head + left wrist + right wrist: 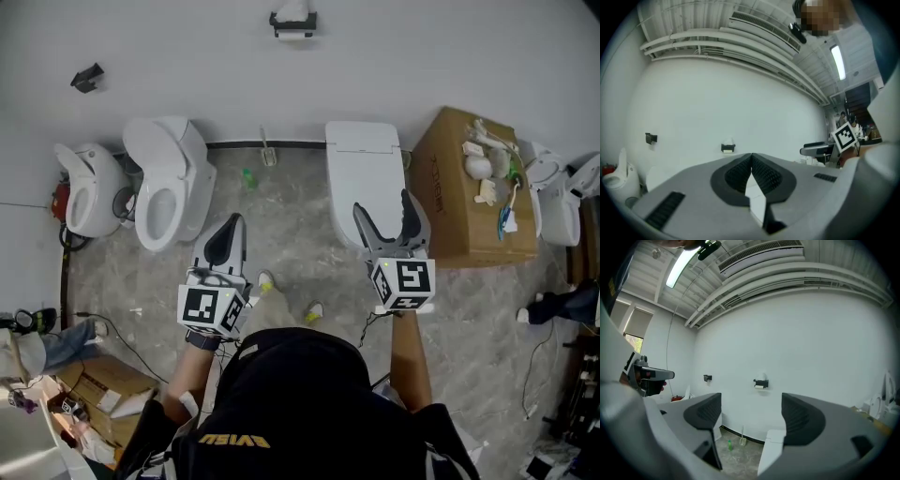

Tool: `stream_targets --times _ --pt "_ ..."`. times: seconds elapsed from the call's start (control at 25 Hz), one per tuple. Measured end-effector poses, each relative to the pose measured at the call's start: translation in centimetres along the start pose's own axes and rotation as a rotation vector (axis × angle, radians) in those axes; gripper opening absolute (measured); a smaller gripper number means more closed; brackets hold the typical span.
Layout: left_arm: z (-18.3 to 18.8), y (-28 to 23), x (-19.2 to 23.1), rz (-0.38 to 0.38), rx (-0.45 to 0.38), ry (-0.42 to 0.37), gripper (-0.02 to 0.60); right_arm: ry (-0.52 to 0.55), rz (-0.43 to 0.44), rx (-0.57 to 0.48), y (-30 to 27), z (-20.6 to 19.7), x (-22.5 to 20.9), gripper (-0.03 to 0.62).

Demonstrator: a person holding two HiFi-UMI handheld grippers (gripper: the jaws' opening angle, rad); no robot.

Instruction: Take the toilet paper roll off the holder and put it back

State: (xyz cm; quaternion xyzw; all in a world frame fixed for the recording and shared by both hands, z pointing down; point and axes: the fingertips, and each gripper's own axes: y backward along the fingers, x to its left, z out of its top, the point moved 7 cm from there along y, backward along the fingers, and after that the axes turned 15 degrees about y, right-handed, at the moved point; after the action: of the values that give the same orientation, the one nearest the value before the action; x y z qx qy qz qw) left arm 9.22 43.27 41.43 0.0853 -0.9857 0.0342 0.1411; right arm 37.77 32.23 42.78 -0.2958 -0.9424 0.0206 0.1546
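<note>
A black holder with a white toilet paper roll [293,21] is fixed high on the white wall; it also shows small as the holder [727,147] in the left gripper view and the holder [761,383] in the right gripper view. Both grippers are held level, far short of the wall. My left gripper [235,225] is shut, its pads meeting with nothing between them. My right gripper [385,212] stands open and empty, its jaws wide apart over a white toilet.
Along the wall stand a white toilet [361,173] in front of my right gripper, another toilet [169,187] with raised lid and a third toilet [86,187] at the left. A cardboard box [469,192] with small items stands right. A second black holder [86,77] hangs on the wall.
</note>
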Motion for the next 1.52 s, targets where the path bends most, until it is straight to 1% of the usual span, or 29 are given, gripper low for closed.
stream_targets --times 0.08,0.16,0.24,0.36,0.52,0.76,0.84,0.96,1.08,1.24,1.36,1.52 --pt "0.5 -0.2 0.5 -0.033 -0.039 0.004 0.011 0.0 -0.007 0.006 -0.9 0.0 -0.3 0.394" --pt "0.8 -0.7 1.6 -0.039 -0.052 -0.016 0.011 -0.003 -0.018 0.01 -2.2 0.0 -0.4 0.394" --pt "0.6 -1.6 3.3 -0.033 -0.044 -0.016 0.012 -0.01 -0.035 0.016 -3.7 0.1 -0.6 0.394" --pt "0.6 -3.9 6.1 -0.026 -0.023 0.008 0.011 0.0 -0.053 0.034 -6.4 0.8 -0.8 0.394" --pt "2.1 -8.3 10.3 -0.021 -0.02 0.033 0.011 0.02 -0.071 0.039 -11.4 2.5 -0.7 0.394" --pt "4.2 -12.7 16.8 -0.066 -0.01 0.054 0.011 0.038 -0.089 0.043 -19.1 5.7 2.0 0.393" --pt "5.0 -13.8 18.6 -0.083 -0.01 0.062 0.011 0.073 -0.097 0.051 -21.5 6.8 2.7 0.391" --pt "5.9 -15.3 21.6 -0.092 -0.013 0.063 0.011 0.13 -0.143 0.076 -24.6 8.0 2.8 0.388" --pt "6.3 -16.5 24.1 -0.081 -0.007 0.077 0.011 0.104 -0.166 0.085 -27.0 8.6 2.1 0.387" --pt "6.4 -18.7 26.0 -0.08 0.001 0.087 0.011 0.093 -0.179 0.085 -30.2 8.7 1.4 0.384" --pt "5.8 -20.8 26.8 -0.074 0.021 0.094 0.011 0.09 -0.168 0.104 -32.7 7.9 0.8 0.382" --pt "6.0 -25.3 27.3 -0.074 0.035 0.087 0.011 0.069 -0.147 0.098 -37.5 6.9 -1.3 0.379"
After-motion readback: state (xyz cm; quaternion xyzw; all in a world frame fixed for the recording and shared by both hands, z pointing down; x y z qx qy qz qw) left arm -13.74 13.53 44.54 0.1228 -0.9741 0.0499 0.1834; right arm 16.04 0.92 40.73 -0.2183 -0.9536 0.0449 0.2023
